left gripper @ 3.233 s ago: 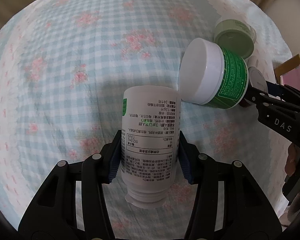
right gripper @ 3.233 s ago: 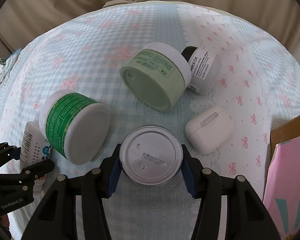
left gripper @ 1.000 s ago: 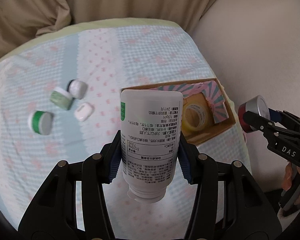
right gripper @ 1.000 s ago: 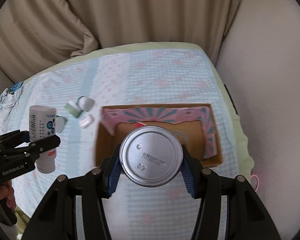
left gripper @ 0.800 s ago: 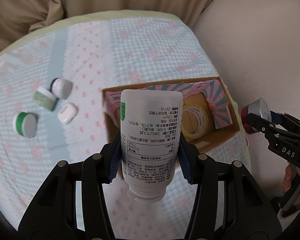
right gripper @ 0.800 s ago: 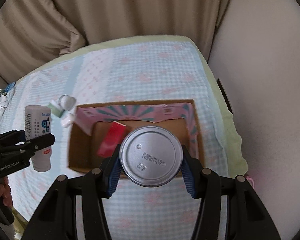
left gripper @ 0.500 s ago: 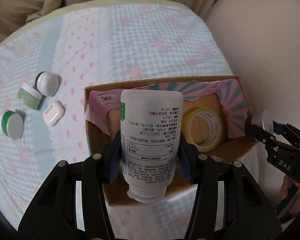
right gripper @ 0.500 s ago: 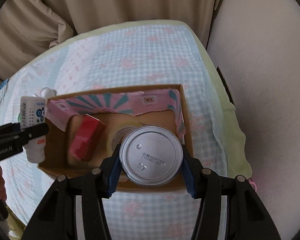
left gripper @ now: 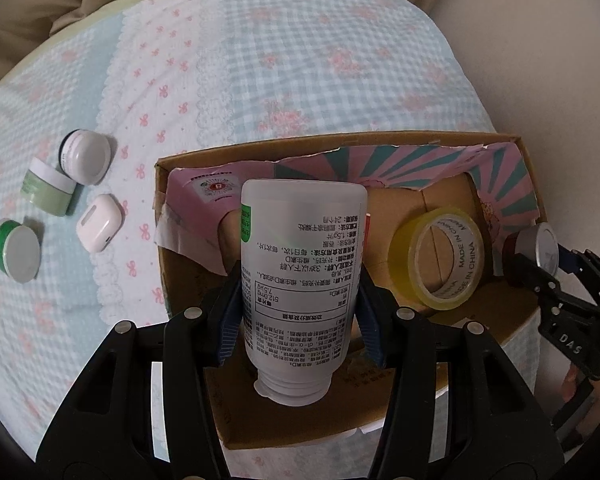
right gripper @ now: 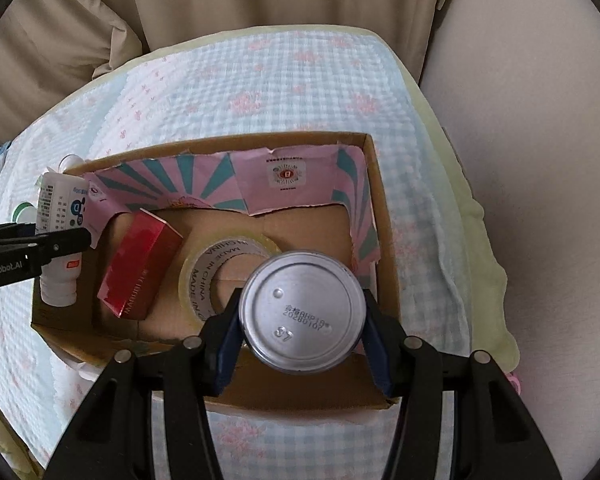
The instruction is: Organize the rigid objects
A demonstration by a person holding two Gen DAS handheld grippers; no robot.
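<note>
My left gripper (left gripper: 298, 312) is shut on a white pill bottle (left gripper: 300, 264) held cap toward the camera, hanging over the left half of an open cardboard box (left gripper: 260, 420). My right gripper (right gripper: 302, 320) is shut on a silver-bottomed can (right gripper: 302, 312) above the box's right part (right gripper: 376, 208). Each gripper shows in the other view: the left one (right gripper: 36, 250) with its bottle (right gripper: 58, 216) at the far left, the right one (left gripper: 540, 268) with its can (left gripper: 538, 248) at the far right. Inside the box lie a yellow tape roll (right gripper: 216, 264) and a red carton (right gripper: 140, 264).
On the checked bedspread left of the box lie a green-banded jar (left gripper: 14, 248), a pale green jar (left gripper: 48, 188), a white jar (left gripper: 86, 156) and a white earbud case (left gripper: 99, 228). Pink striped paper (right gripper: 260, 184) lines the box. The bed's right edge meets a beige wall (right gripper: 520, 160).
Both grippers have come down toward the box with their loads; the box looks larger and nearer in both views. Neither grip has altered.
</note>
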